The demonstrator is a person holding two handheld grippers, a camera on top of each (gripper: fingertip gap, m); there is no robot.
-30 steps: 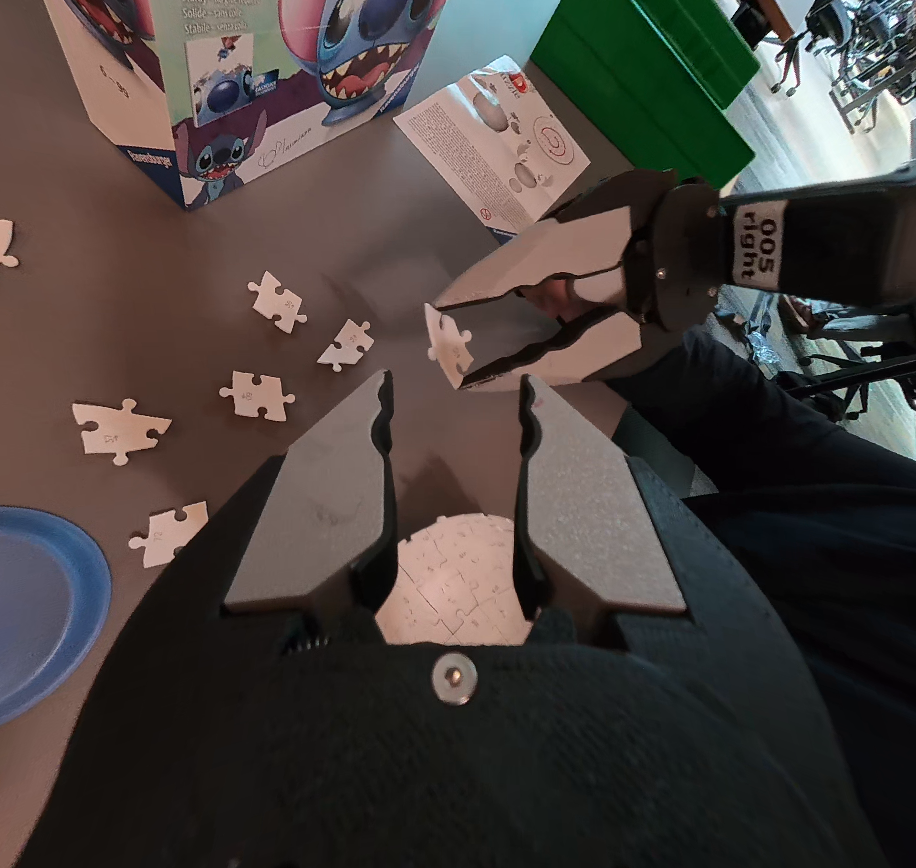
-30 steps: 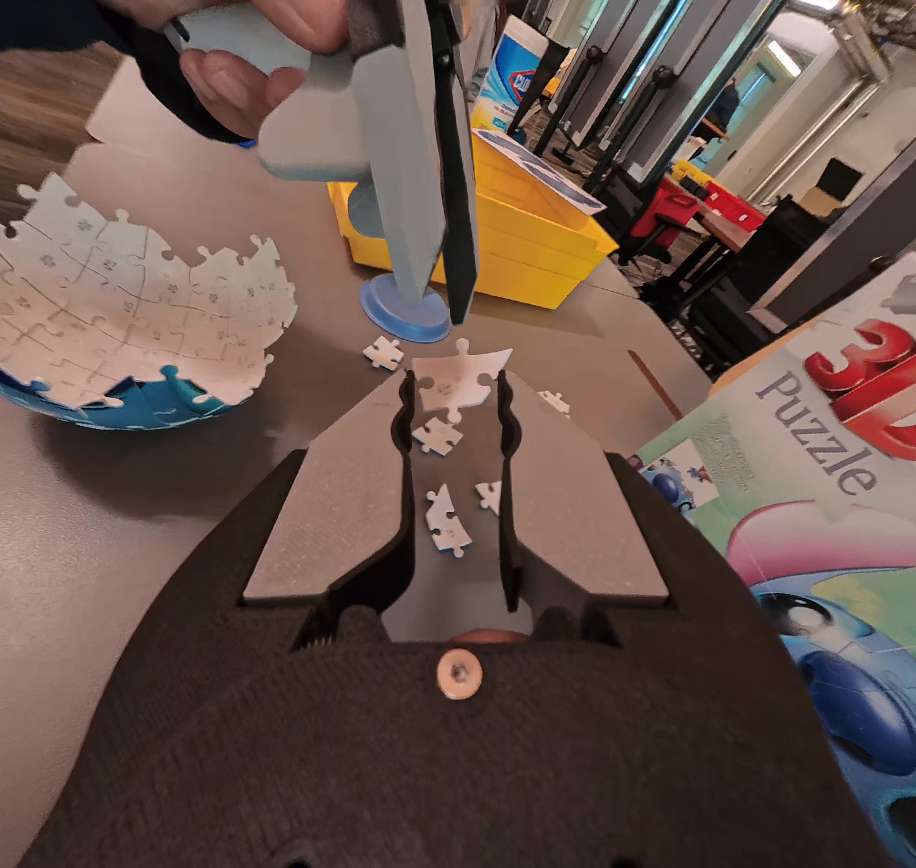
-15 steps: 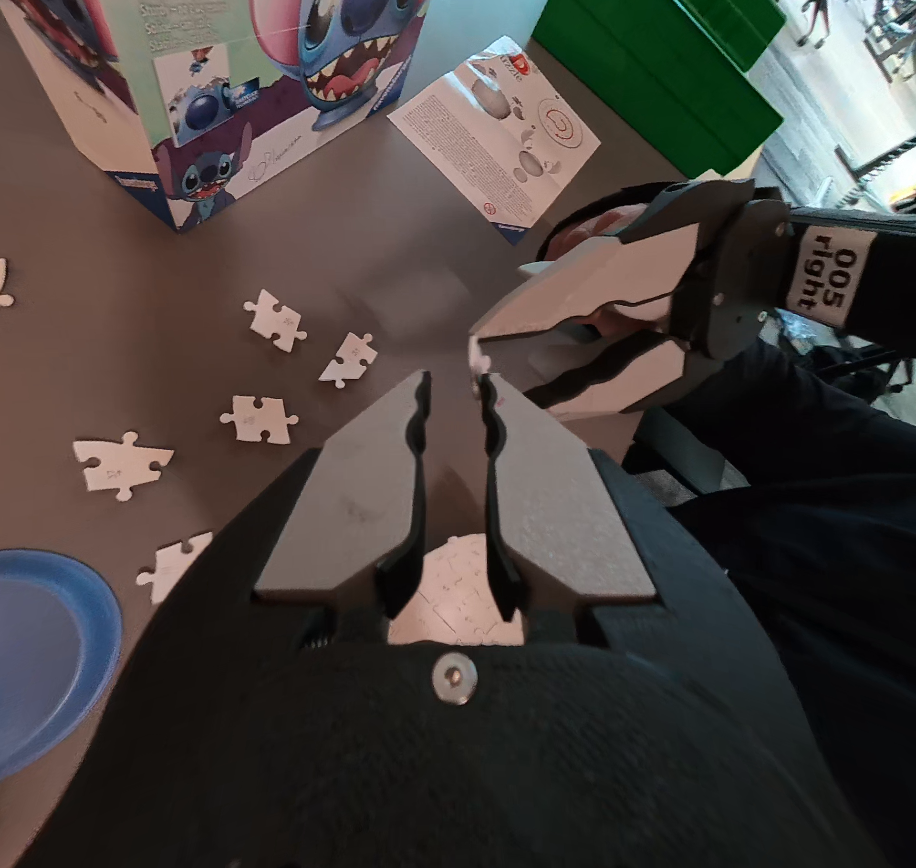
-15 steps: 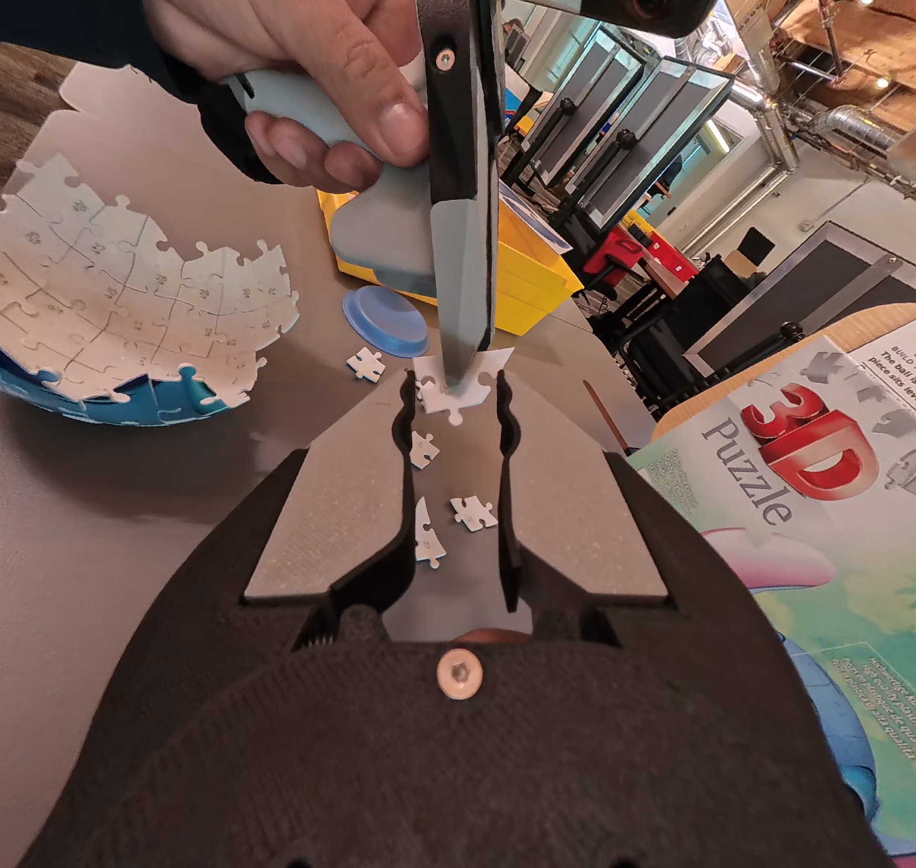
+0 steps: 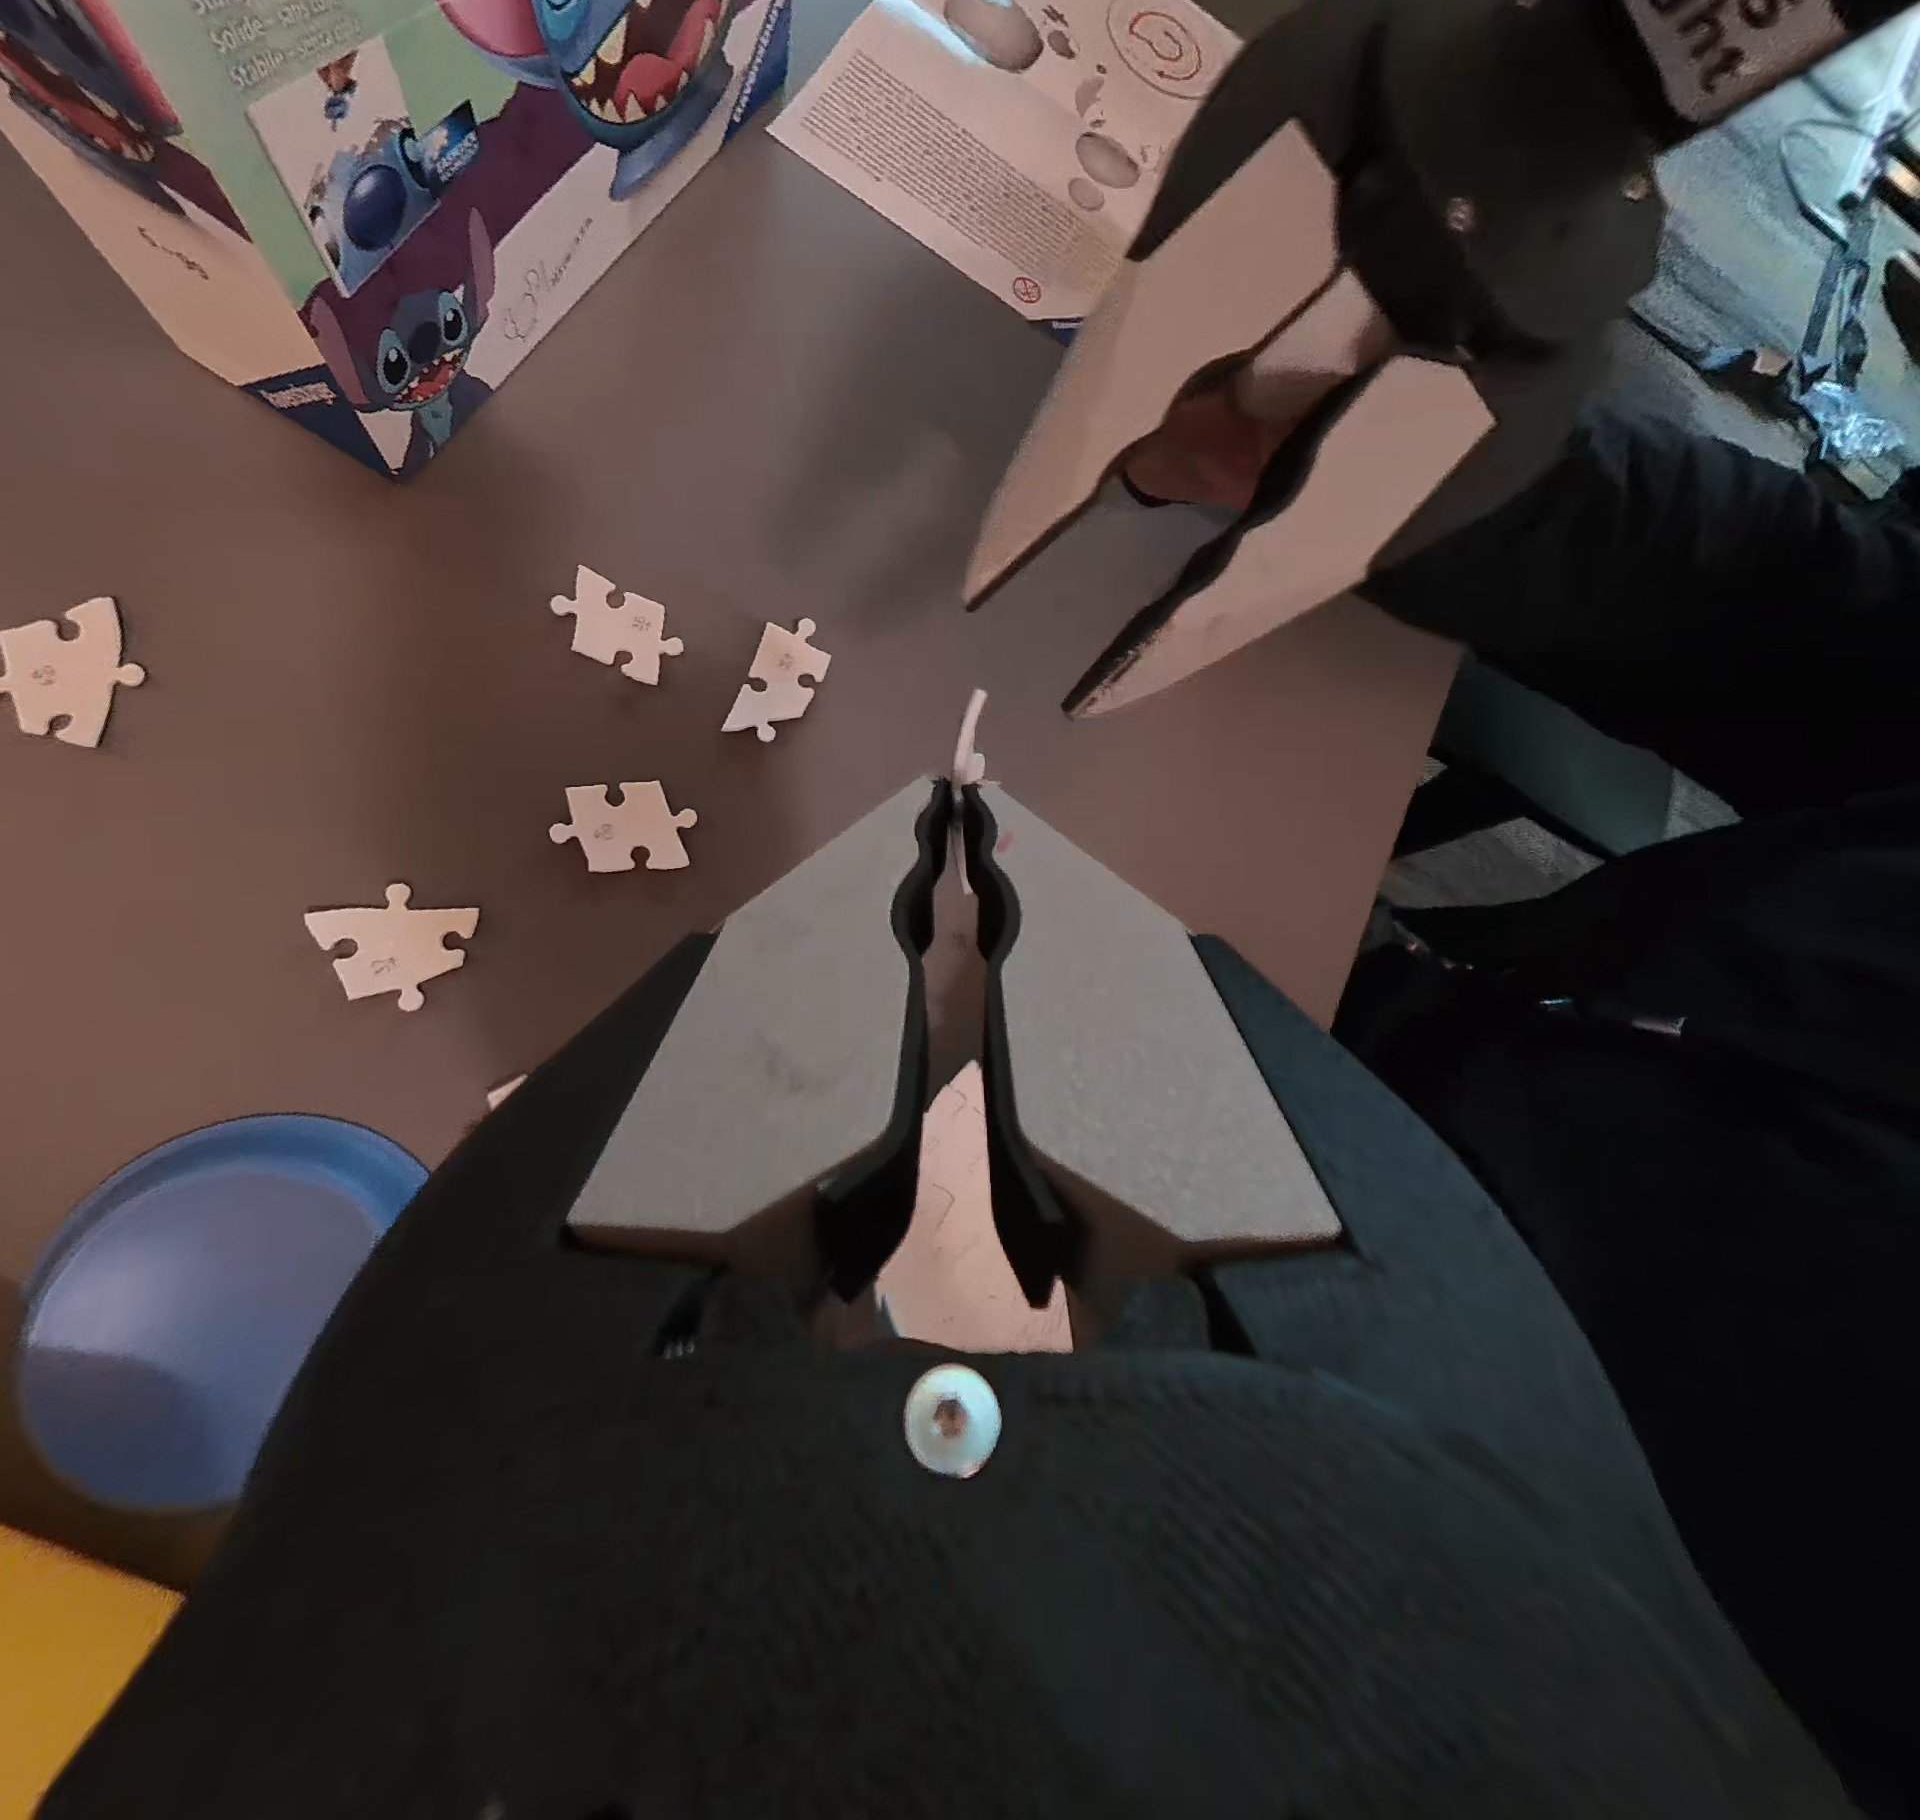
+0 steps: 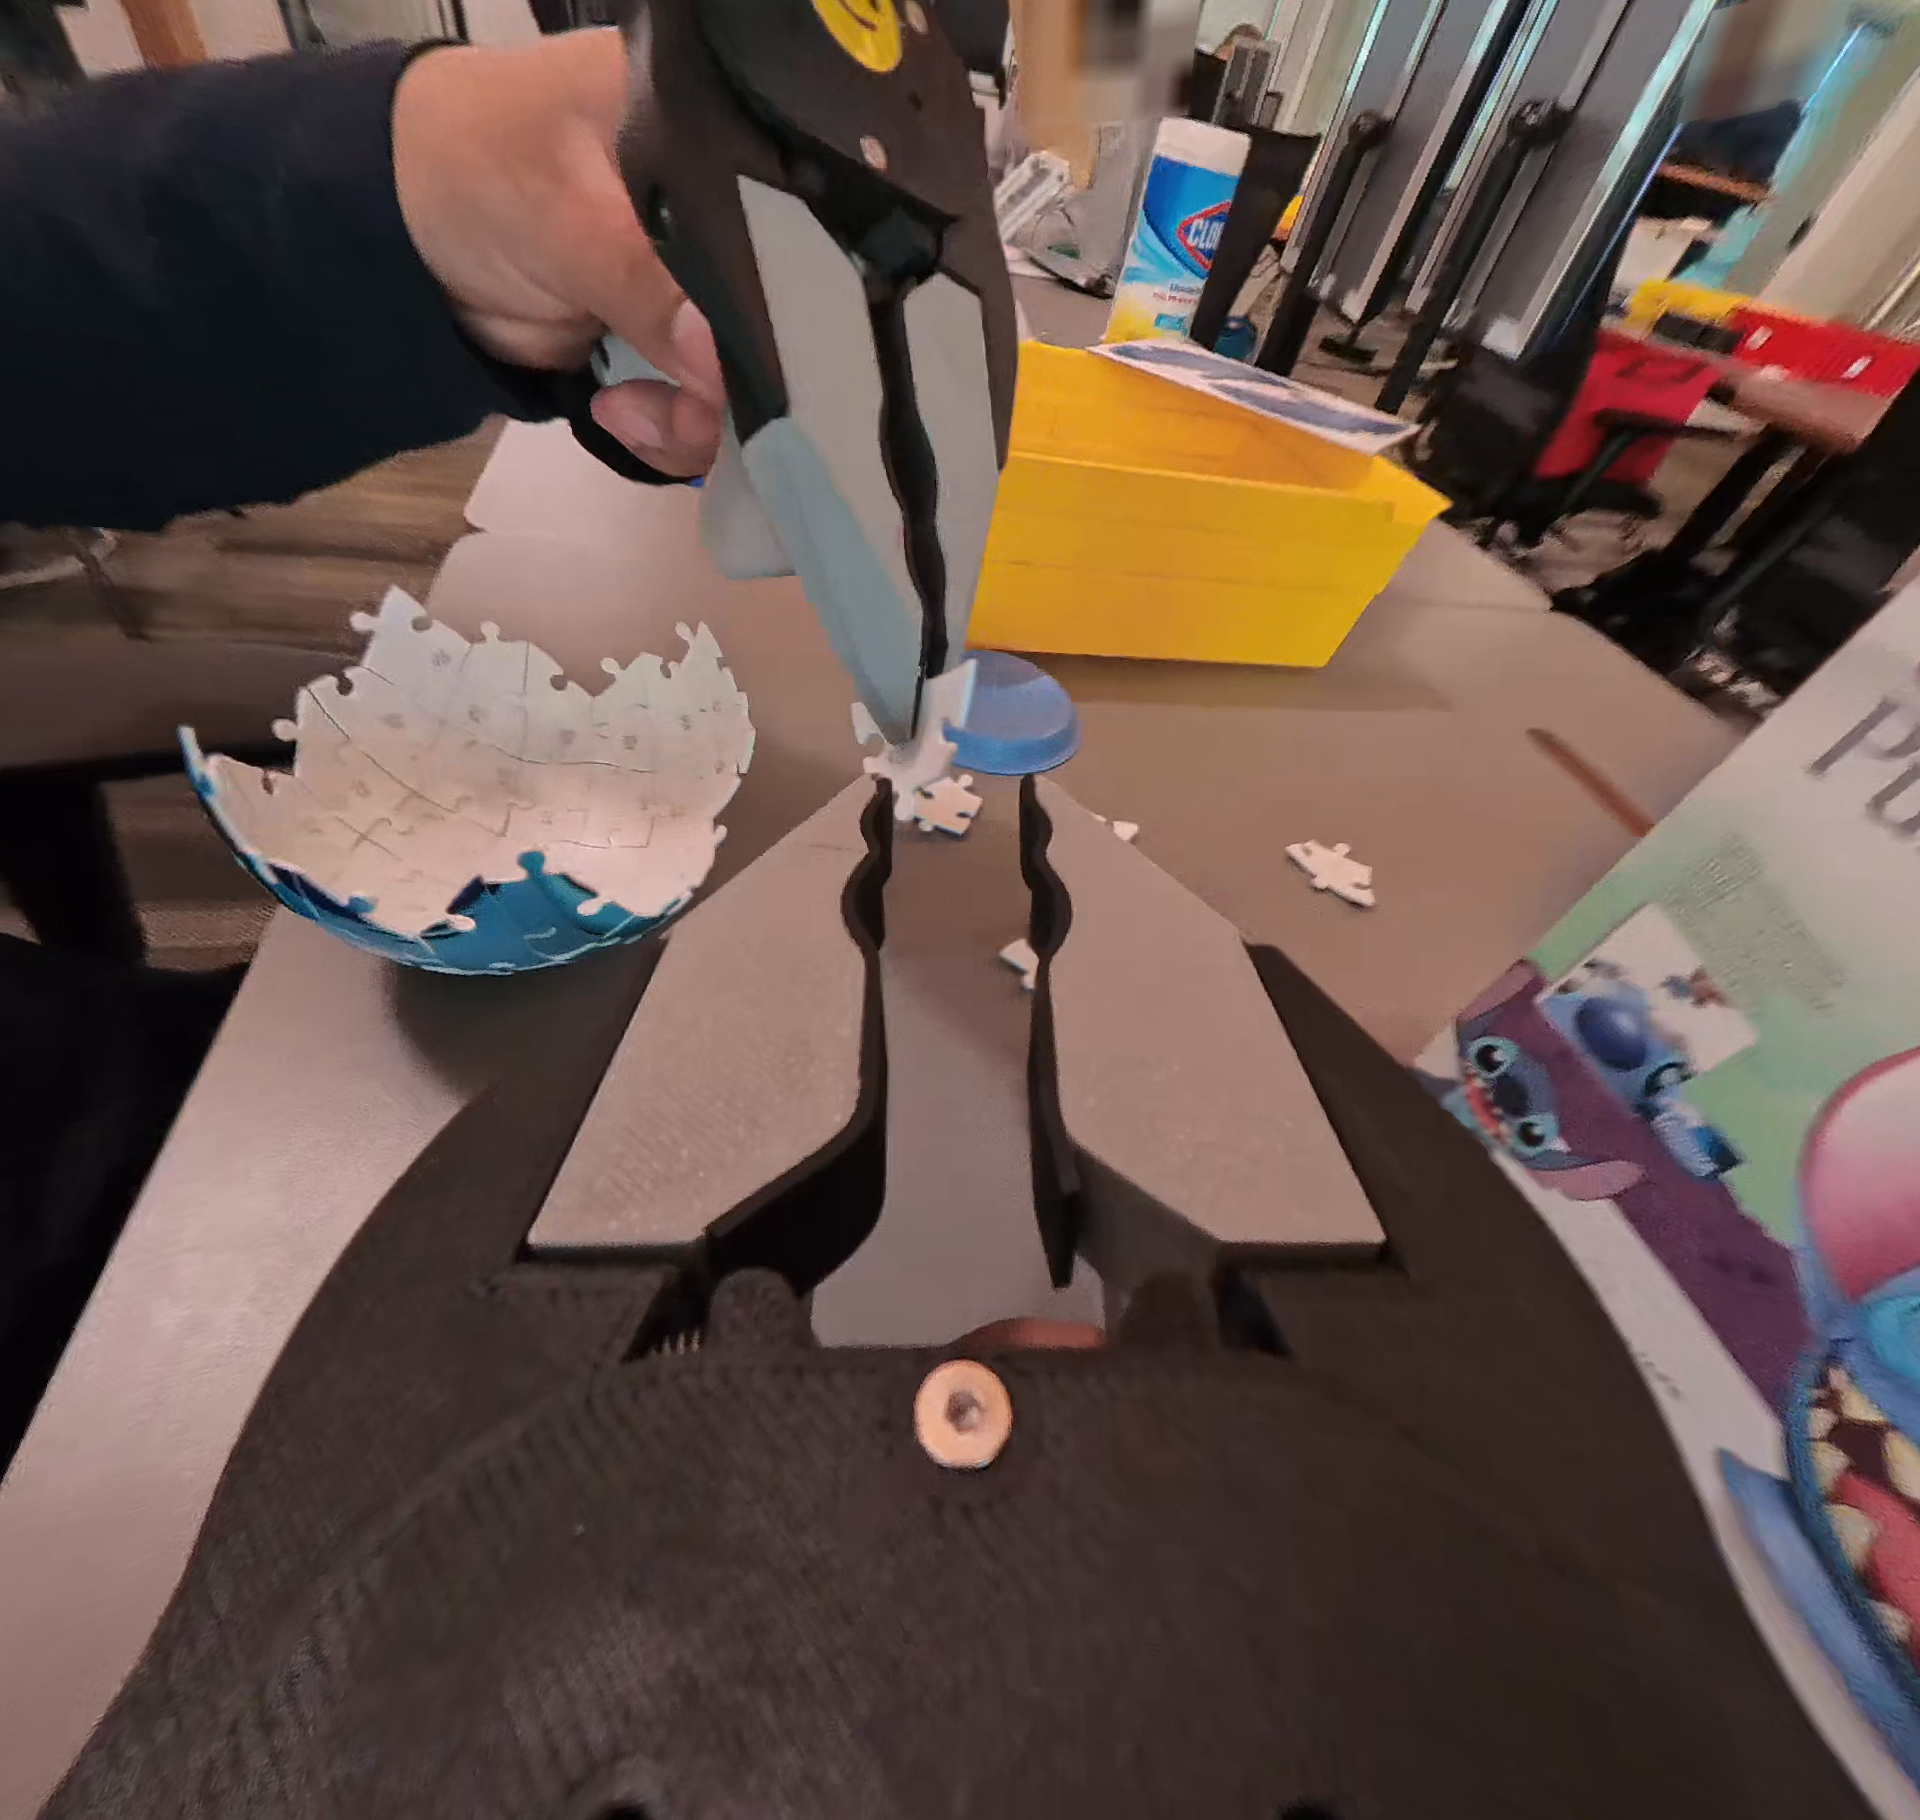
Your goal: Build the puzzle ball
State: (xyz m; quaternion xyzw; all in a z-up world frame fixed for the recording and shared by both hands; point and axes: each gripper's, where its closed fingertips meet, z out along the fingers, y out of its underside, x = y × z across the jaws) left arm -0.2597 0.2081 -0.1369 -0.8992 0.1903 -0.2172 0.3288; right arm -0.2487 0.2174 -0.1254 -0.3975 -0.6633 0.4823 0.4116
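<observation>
My left gripper [image 5: 956, 796] is shut on a white puzzle piece [image 5: 972, 726], seen edge-on at its tips. In the right wrist view the left gripper [image 6: 916, 721] points down from above and pinches the same piece [image 6: 906, 757] just beyond my right fingertips. My right gripper [image 6: 951, 796] is open and empty; in the left wrist view it [image 5: 1023, 658] hangs up and to the right of the piece, apart from it. The half-built puzzle ball [image 6: 468, 814], white inside and blue outside, sits like a bowl near the table's edge at left. It also shows between the left fingers [image 5: 961, 1230].
Several loose white pieces [image 5: 621, 636] lie on the grey table [image 5: 727, 399]. A blue round stand [image 6: 1013, 721] sits by a yellow bin [image 6: 1195, 544]. The puzzle box [image 5: 416, 108] and a leaflet [image 5: 987, 108] stand at the back. Only a small space, under 4 cm, lies between the two pairs of fingers.
The left gripper has closed on the piece that the right gripper held. The right gripper has let go and drawn back.
</observation>
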